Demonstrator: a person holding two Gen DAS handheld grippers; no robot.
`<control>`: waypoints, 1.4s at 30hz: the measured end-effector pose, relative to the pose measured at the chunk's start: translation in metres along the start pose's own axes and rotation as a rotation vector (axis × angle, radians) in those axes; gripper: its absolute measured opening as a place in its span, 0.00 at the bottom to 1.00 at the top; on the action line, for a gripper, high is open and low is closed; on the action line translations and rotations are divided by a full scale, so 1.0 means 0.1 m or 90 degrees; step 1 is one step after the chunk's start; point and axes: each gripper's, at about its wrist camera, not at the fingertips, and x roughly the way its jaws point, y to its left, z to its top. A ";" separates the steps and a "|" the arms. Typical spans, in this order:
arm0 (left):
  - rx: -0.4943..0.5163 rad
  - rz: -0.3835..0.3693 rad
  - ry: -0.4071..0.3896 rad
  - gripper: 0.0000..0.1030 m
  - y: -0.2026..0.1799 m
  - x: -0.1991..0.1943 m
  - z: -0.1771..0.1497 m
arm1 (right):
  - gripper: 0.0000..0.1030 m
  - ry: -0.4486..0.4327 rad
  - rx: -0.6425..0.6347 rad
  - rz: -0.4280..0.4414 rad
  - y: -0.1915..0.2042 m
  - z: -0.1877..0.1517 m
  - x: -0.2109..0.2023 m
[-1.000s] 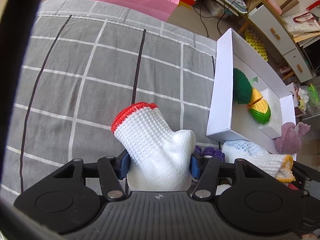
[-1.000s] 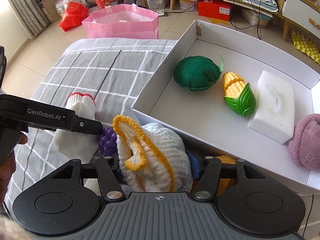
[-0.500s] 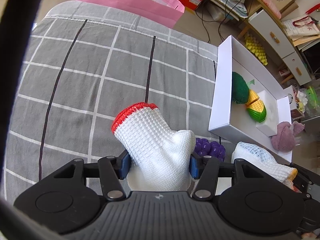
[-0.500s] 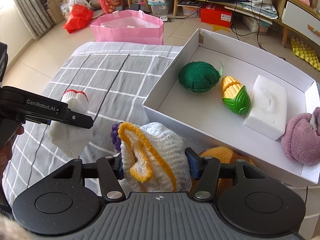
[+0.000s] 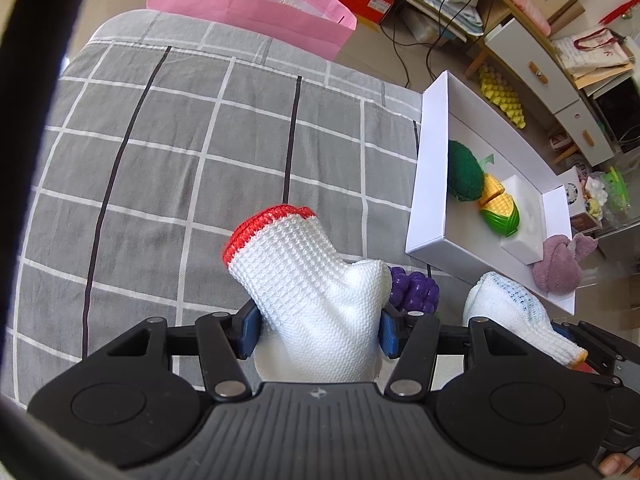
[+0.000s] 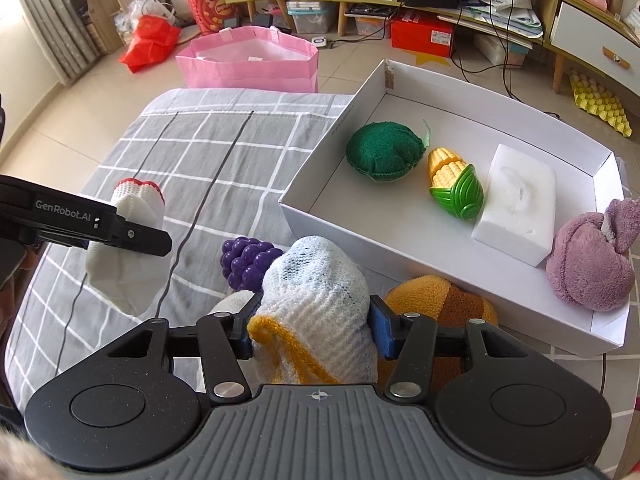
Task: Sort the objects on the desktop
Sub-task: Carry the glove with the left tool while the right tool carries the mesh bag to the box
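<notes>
My left gripper [image 5: 318, 332] is shut on a white knit glove with a red cuff [image 5: 304, 276], held off the grey checked cloth [image 5: 200, 160]. In the right wrist view the same glove [image 6: 128, 264] hangs from the left gripper [image 6: 120, 234] at the left. My right gripper [image 6: 314, 334] grips a white glove with a yellow cuff [image 6: 316, 288]; its jaws are closing tighter, with the pads pressed on both sides. Toy purple grapes [image 6: 248, 260] lie on the cloth between the two gloves.
A white box [image 6: 320, 216] on the right holds a green felt vegetable [image 6: 382, 152], toy corn [image 6: 456, 184], a white block [image 6: 516, 208] and a purple towel [image 6: 588, 264]. An orange-brown plush [image 6: 440, 300] lies in front of the box. A pink bag [image 6: 248, 60] stands on the floor beyond.
Both grippers have risen a little with their gloves, so more of the cloth and box shows. The yellow-cuffed glove has been squeezed narrower, and the grapes and plush have come into view.
</notes>
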 end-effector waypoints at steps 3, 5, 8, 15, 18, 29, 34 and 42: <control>0.005 0.002 -0.003 0.51 -0.01 0.00 0.01 | 0.57 -0.013 0.013 0.008 -0.04 0.03 -0.07; 0.009 0.002 -0.003 0.51 -0.02 0.01 0.01 | 0.57 -0.013 0.024 0.010 -0.06 0.04 -0.08; 0.019 -0.002 -0.008 0.51 -0.05 -0.01 0.01 | 0.57 -0.007 0.026 0.006 -0.07 0.02 -0.04; 0.049 -0.015 -0.034 0.51 -0.16 -0.09 0.02 | 0.56 -0.023 0.033 0.019 -0.08 0.03 -0.16; 0.068 -0.013 -0.047 0.51 -0.22 -0.14 0.03 | 0.56 -0.030 0.041 0.025 -0.11 0.04 -0.22; 0.147 -0.002 -0.106 0.51 -0.58 -0.32 0.12 | 0.56 -0.100 0.083 0.046 -0.32 0.14 -0.68; 0.185 -0.007 -0.118 0.51 -0.87 -0.30 0.22 | 0.56 -0.146 0.109 0.021 -0.53 0.21 -0.90; 0.246 -0.027 -0.120 0.51 -1.44 -0.04 0.41 | 0.56 -0.172 0.150 -0.024 -0.93 0.32 -0.87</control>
